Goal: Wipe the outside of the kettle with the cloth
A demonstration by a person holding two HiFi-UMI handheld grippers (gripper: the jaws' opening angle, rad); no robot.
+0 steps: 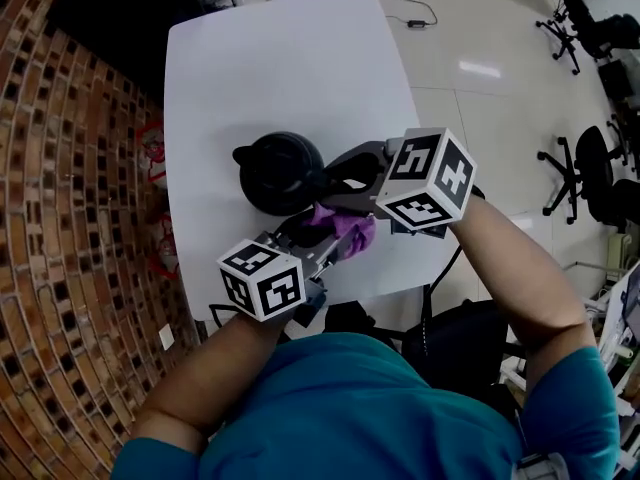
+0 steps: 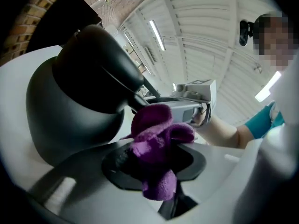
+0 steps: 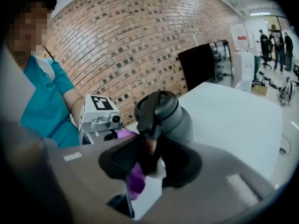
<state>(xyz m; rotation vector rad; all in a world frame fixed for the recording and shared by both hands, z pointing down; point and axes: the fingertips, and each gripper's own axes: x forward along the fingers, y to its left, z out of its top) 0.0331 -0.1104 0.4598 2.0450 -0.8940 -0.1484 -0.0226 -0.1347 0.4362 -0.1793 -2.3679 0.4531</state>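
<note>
Two handheld grippers meet at a black kettle (image 1: 280,173) standing near the middle of a white counter (image 1: 270,68). The right gripper (image 1: 338,176) reaches in from the right, and its fingers are clamped on the kettle's handle (image 3: 147,111). The left gripper (image 1: 322,243) comes from the near edge, fingers closed on a bunched purple cloth (image 1: 345,228). The cloth sits just beside the kettle's body, under the handle — whether it touches is unclear. A brick wall (image 1: 70,218) runs along the left.
</note>
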